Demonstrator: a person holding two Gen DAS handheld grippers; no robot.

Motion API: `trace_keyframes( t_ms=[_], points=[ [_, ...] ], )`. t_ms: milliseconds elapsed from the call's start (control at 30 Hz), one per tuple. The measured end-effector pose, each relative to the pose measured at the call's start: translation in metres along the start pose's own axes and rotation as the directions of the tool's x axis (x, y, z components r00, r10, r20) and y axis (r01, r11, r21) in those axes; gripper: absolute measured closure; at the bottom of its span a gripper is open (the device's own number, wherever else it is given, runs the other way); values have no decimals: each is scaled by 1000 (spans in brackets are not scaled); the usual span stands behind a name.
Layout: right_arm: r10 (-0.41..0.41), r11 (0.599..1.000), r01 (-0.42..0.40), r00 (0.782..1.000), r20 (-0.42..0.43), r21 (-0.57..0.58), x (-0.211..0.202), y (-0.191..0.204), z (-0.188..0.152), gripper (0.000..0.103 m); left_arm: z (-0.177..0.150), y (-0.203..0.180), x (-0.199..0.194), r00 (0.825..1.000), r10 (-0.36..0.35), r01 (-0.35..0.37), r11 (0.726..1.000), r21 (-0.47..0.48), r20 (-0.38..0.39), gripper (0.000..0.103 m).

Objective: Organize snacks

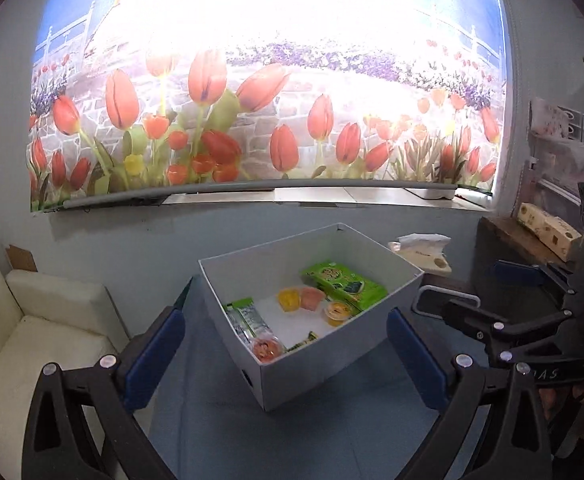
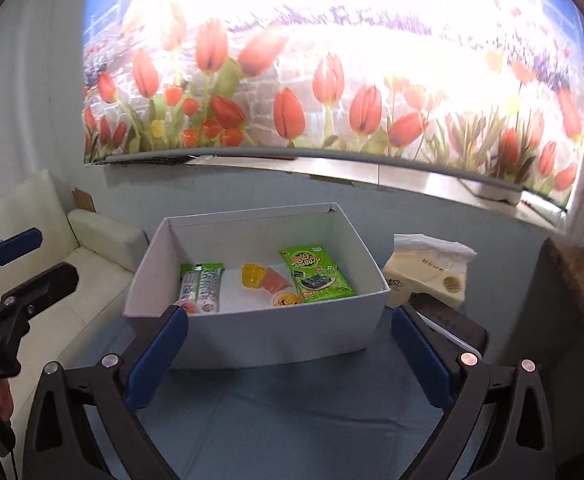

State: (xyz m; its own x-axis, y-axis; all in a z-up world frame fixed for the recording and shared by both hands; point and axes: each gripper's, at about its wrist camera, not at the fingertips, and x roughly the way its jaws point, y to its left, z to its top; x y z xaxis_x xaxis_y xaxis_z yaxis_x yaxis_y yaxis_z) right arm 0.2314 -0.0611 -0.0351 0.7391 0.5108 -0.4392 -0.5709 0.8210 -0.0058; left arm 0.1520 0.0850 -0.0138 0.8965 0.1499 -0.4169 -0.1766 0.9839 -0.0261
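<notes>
A white open box (image 1: pixel 311 364) (image 2: pixel 260 340) stands on the blue table. Inside lie a green seaweed pack (image 1: pixel 343 282) (image 2: pixel 315 274), a green-white wrapped bar (image 1: pixel 248 318) (image 2: pixel 202 286), a yellow jelly cup (image 1: pixel 288 298) (image 2: pixel 252 274), a pink jelly cup (image 1: pixel 311 298) (image 2: pixel 276 282), an orange jelly cup (image 1: pixel 337 312) (image 2: pixel 286 300) and a red jelly cup (image 1: pixel 267 349) (image 2: pixel 186 306). My left gripper (image 1: pixel 288 364) is open and empty in front of the box. My right gripper (image 2: pixel 290 356) is open and empty, also in front of the box; it shows at the right of the left wrist view (image 1: pixel 491 300).
A tissue pack (image 2: pixel 427 276) (image 1: pixel 419 252) sits right of the box. A white sofa (image 1: pixel 32 340) (image 2: pixel 76 256) is at the left. A tulip blind (image 1: pixel 252 120) covers the window behind. A dark wooden shelf (image 1: pixel 523 240) stands at the right.
</notes>
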Motion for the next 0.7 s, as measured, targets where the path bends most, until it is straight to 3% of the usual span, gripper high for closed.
trace_keyframes(
  t_ms=[133, 233, 300, 367, 433, 533, 700],
  points=[
    [-55, 996, 58, 998, 43, -71, -47, 27, -24, 0, -17, -19, -44, 993, 104, -108, 992, 61, 58, 0],
    [-52, 997, 55, 997, 64, -46, -80, 32, -37, 0, -27, -20, -67, 999, 38, -38, 999, 9, 25, 0],
    [-25, 1000, 25, 998, 61, -9, -101, 31, -43, 0, -34, -17, -76, 998, -50, 49, 998, -39, -22, 0],
    [-22, 1000, 22, 998, 58, 12, -115, 30, -47, 0, -40, -20, -87, 996, -82, 80, 996, -49, -28, 0],
    [-29, 999, 27, 998, 50, 41, -129, 26, -53, 0, -45, -25, -99, 996, -72, 71, 997, -41, -44, 0],
    [41, 996, -45, 998, 50, 77, -143, 18, -63, 0, -49, -28, -110, 995, -76, 74, 997, -31, -58, 0],
    [40, 995, -44, 998, 51, 90, -156, 9, -75, 0, -51, -30, -124, 997, -26, 27, 1000, 9, -76, 0]
  ],
)
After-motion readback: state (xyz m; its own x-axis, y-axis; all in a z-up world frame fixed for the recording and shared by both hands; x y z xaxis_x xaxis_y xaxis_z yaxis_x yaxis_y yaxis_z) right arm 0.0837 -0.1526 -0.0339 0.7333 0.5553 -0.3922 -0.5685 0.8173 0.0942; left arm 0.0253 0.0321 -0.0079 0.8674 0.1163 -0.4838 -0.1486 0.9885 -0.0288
